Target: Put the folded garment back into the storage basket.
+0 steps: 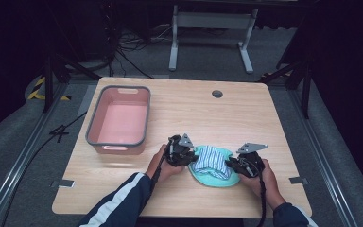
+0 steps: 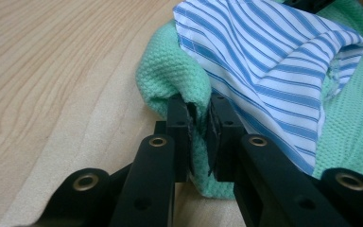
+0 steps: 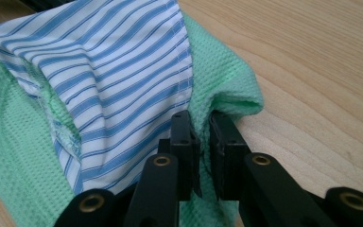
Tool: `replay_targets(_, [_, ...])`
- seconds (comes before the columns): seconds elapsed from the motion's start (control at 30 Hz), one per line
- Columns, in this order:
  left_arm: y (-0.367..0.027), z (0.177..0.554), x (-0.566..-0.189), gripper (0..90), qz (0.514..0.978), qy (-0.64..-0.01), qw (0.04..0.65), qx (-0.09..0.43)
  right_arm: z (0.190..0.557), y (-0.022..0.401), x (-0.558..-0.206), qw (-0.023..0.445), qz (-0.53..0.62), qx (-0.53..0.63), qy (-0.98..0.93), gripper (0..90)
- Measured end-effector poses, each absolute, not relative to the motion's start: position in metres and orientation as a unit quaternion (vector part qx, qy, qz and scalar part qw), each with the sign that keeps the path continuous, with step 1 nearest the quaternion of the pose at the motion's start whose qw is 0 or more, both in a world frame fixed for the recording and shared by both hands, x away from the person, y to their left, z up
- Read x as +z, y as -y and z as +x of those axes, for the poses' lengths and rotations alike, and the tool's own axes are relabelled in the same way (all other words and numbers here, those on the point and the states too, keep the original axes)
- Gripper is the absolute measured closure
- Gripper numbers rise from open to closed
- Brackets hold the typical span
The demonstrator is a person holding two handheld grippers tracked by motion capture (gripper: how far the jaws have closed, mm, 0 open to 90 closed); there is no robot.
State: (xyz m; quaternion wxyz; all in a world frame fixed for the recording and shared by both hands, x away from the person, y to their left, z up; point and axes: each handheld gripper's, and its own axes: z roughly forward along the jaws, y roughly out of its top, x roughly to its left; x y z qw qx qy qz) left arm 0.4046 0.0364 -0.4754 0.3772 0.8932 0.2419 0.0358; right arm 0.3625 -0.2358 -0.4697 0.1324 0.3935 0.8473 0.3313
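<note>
A blue-striped white cloth (image 1: 211,161) lies bunched on a green waffle-weave towel (image 1: 216,180) near the front edge of the wooden table (image 1: 246,113). The left gripper (image 2: 199,124) and right gripper (image 3: 202,137) each pinch a raised fold of the towel's opposite edges, likely to lift it as a sling around the cloth. A pink tub (image 1: 119,120) sits well apart to the left, perhaps the destination.

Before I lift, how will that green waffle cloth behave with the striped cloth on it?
Probably floppy: the green cloth already bunches where the left gripper and right gripper pinch its edges. It will likely sag between them like a sling. The striped cloth lies loose on top, so it may slide off if one side tilts.
</note>
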Motion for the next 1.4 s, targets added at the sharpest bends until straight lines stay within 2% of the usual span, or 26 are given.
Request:
replay_targets(0.47, [-0.036,0.409,-0.451,83.2,0.904,-0.228,0.356,0.056,0.364,0.230,-0.452,0.143,0.387,0.337,-0.846,82.1])
replay_targets(0.83, [-0.058,0.415,-0.416,83.4,0.903,-0.227,0.356,0.078,0.376,0.207,-0.424,0.144,0.390,0.364,-0.834,82.3])
replay_targets(1.4, [-0.081,0.420,-0.383,83.5,0.899,-0.226,0.356,0.120,0.387,0.184,-0.396,0.159,0.371,0.387,-0.829,82.3])
